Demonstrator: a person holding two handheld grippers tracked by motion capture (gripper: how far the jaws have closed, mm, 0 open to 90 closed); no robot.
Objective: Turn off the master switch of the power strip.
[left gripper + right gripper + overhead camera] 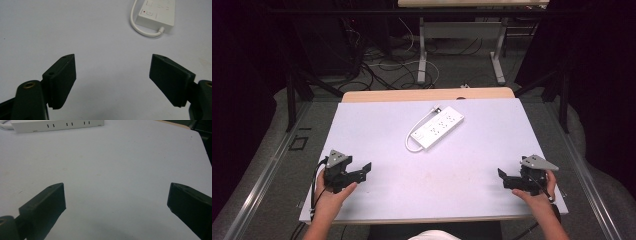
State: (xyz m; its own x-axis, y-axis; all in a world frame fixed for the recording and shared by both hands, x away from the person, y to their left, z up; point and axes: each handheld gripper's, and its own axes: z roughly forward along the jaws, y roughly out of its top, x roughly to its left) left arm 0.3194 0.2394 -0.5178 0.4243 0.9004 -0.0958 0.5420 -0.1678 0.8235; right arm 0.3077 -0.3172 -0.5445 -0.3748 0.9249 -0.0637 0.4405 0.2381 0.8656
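So we've got a big white table taking up most of the high view, with a strip of its wooden edge peeking out along the far side. Beyond it the floor is a mess of cables, and there's a second table standing further back.

Next down in size is the power strip, white, lying flat and slanted a bit past the middle of the table, toward the far side. Its white cord loops out of the near end and curls back along its side. From the left gripper view we can see the strip's switch end with a little red dot, up at the top right, well apart from the jaws.

Then the two grippers. Our left gripper sits near the front left corner of the table, held in the left hand, jaws apart with nothing between them, just bare table. Our right gripper is near the front right corner in the right hand, jaws spread wide, also with nothing in them. Both point in toward the middle, and both are well apart from the strip.
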